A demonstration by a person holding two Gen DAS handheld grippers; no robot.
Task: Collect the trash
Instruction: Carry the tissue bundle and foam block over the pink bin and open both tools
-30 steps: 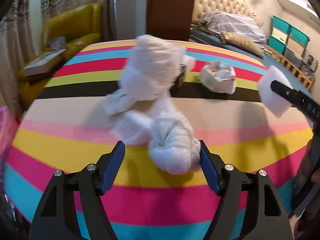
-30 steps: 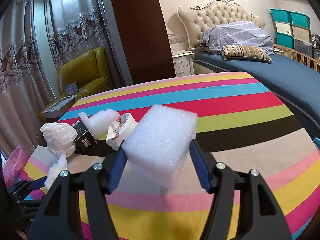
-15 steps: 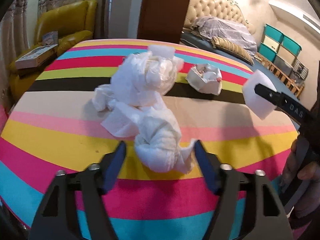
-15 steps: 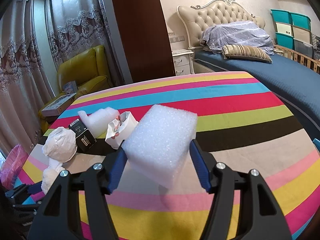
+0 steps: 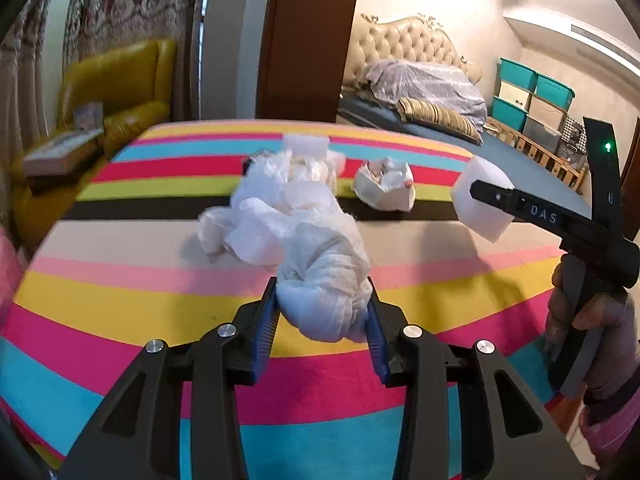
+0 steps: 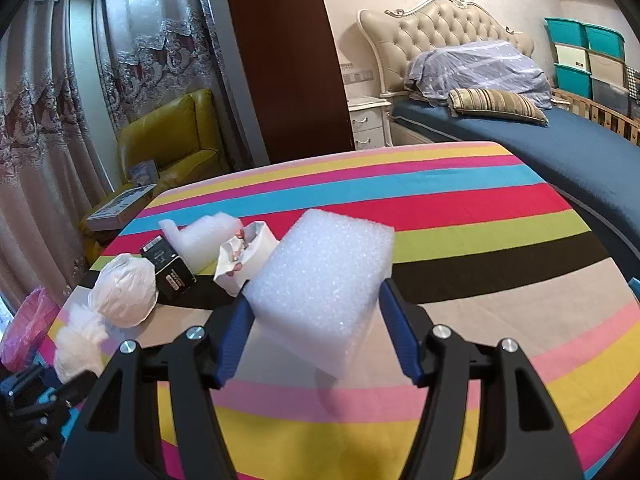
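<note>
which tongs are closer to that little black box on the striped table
Left. The left tongs, which have just been closing on crumpled tissue, sit nearer the black box. The right tongs hold the foam block farther away, past the torn carton.

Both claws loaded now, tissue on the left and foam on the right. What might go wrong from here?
1. The left claw, which has just been closing, pinches only the near end of the tissue wad; the trailing tissue could tear off or drag.
2. That trailing part lies close to the crumpled white carton and might snag it.
3. The foam block sits tilted in the right claw and may slip.
</note>
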